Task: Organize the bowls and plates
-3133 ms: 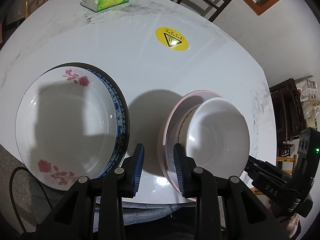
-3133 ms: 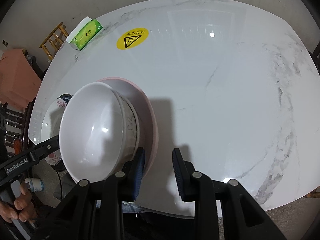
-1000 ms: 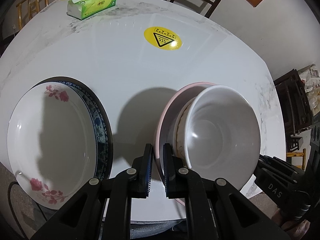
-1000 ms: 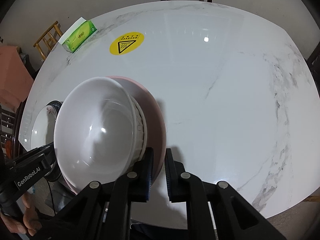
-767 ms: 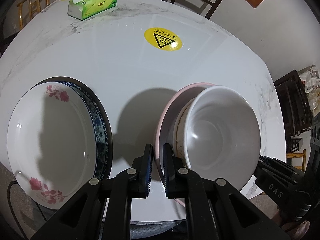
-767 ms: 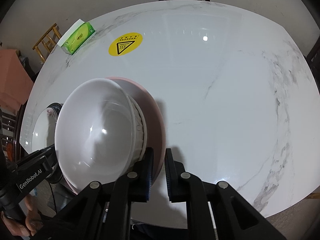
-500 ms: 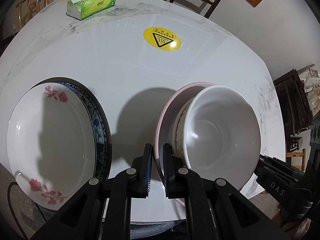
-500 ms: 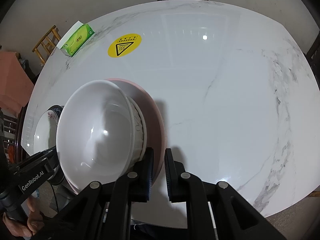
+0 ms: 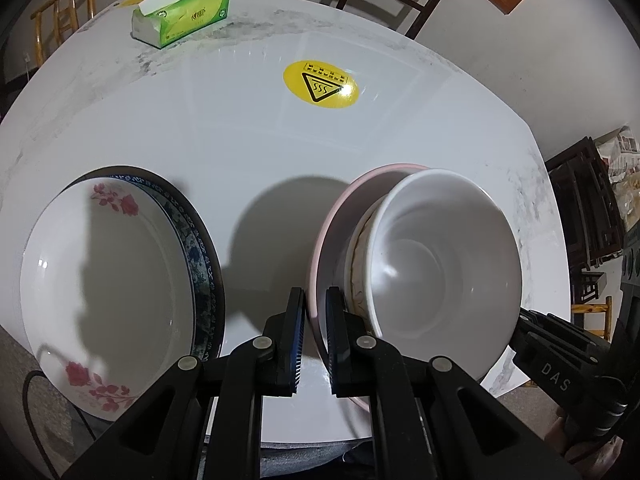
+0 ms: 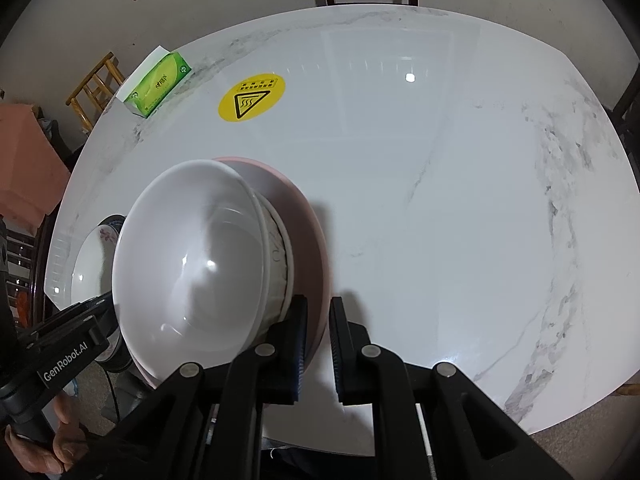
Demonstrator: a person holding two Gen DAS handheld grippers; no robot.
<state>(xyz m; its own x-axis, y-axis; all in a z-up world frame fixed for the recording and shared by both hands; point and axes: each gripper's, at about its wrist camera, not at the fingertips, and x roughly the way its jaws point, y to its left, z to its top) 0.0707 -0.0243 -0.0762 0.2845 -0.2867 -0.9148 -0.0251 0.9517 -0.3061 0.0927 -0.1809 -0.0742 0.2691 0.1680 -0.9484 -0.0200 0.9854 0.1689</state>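
Both grippers are clamped on the rim of the pink plate [image 9: 332, 224]: the left gripper [image 9: 316, 304] pinches its left edge, the right gripper [image 10: 318, 312] its right edge, jaws nearly closed on the thin lip. Stacked bowls [image 9: 444, 256] sit inside the plate, between the two grips, the white one uppermost. Left of this load lies the flowered plate stack [image 9: 108, 276], close to the table [image 10: 440, 200] edge. Judged open room lies rightward and ahead, toward the yellow warning sticker [image 9: 320, 85] and tissue box [image 9: 182, 10].
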